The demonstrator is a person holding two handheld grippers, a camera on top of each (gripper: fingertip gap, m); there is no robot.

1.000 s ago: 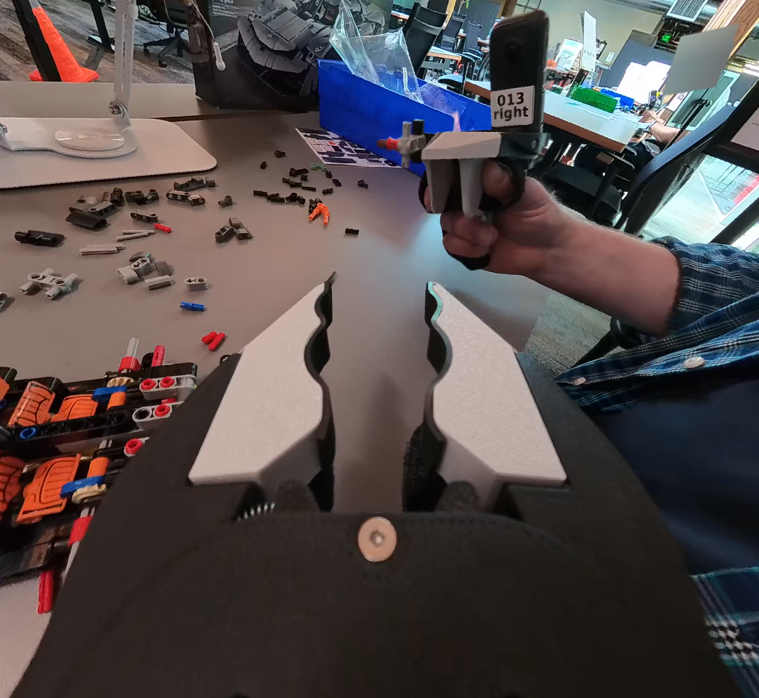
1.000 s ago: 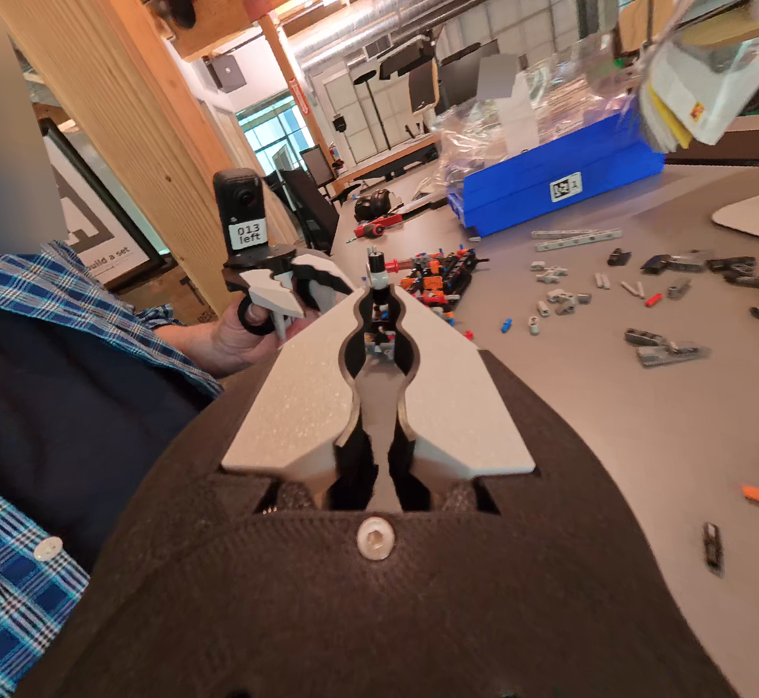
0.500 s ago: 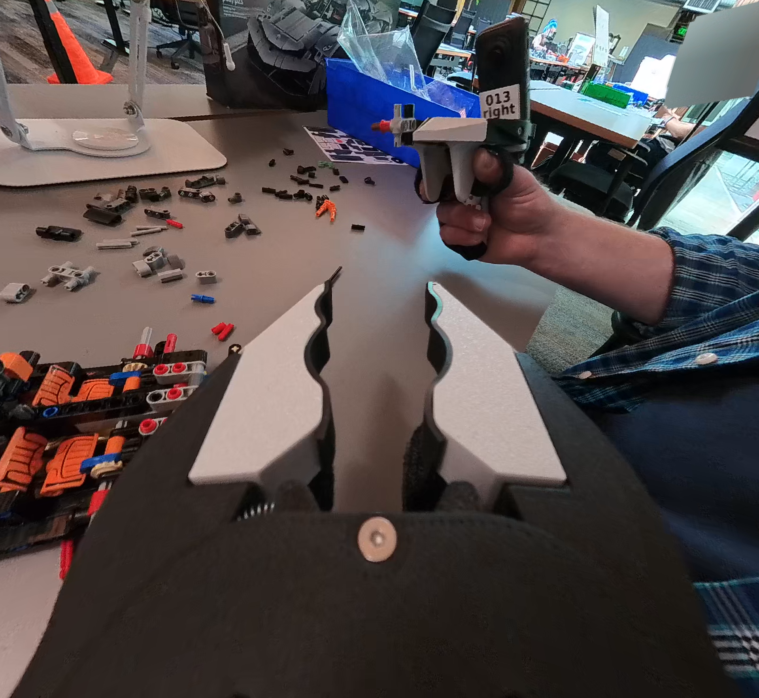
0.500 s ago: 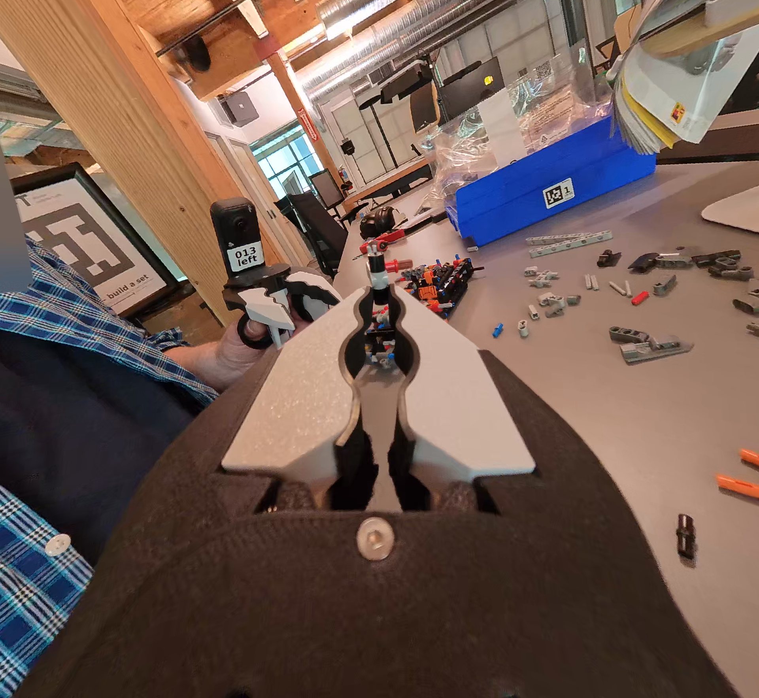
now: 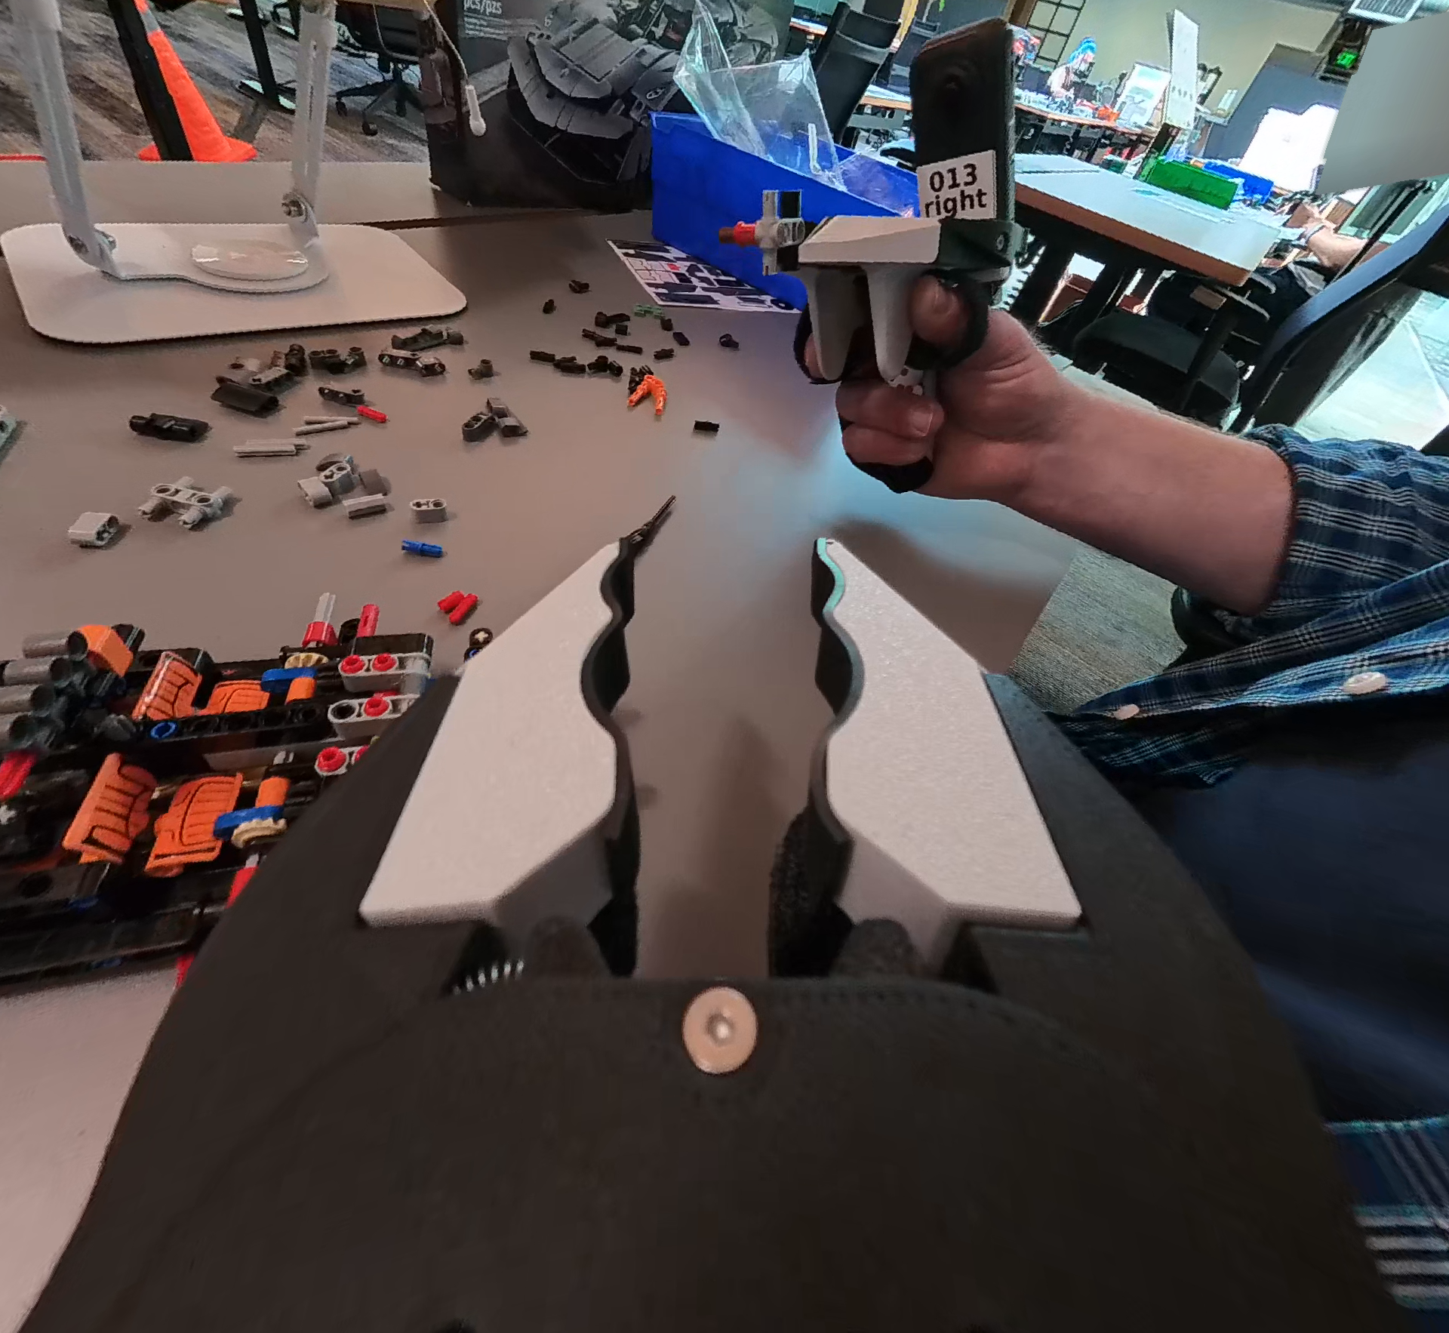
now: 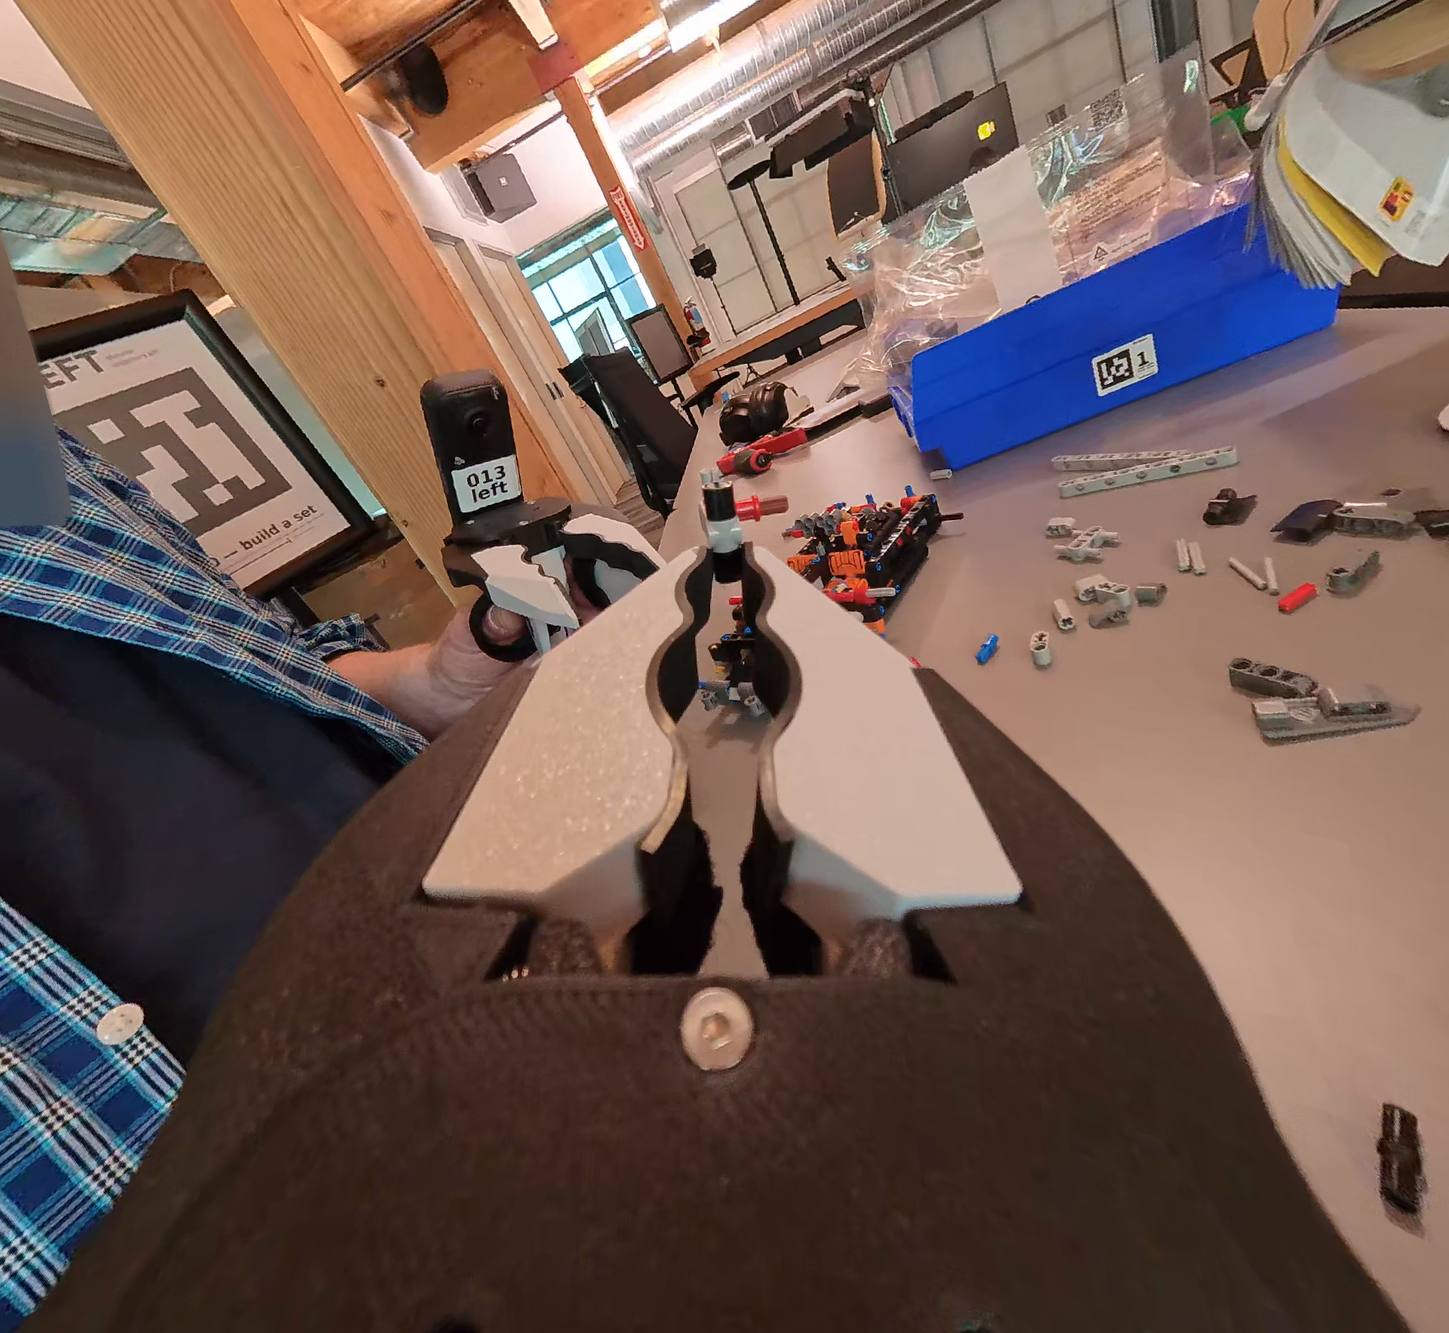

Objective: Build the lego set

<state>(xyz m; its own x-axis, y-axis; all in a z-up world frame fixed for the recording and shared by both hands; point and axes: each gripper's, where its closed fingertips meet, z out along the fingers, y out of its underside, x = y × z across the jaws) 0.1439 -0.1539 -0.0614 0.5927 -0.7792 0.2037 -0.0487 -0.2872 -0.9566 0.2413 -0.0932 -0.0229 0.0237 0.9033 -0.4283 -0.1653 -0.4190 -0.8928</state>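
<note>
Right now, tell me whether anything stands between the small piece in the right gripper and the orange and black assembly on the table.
Nothing visible does. The right gripper is shut on the small grey connector piece, held up in the air. The orange and black assembly lies lower on the table, with only scattered loose parts lying flat between them.

Place: open-plan workshop office | Evidence: exposed ceiling ducts (image 6: 902, 1), timber posts (image 6: 259, 197), rows of desks (image 5: 1137, 205), office chairs (image 6: 635, 417), monitors (image 6: 949, 150)
</note>
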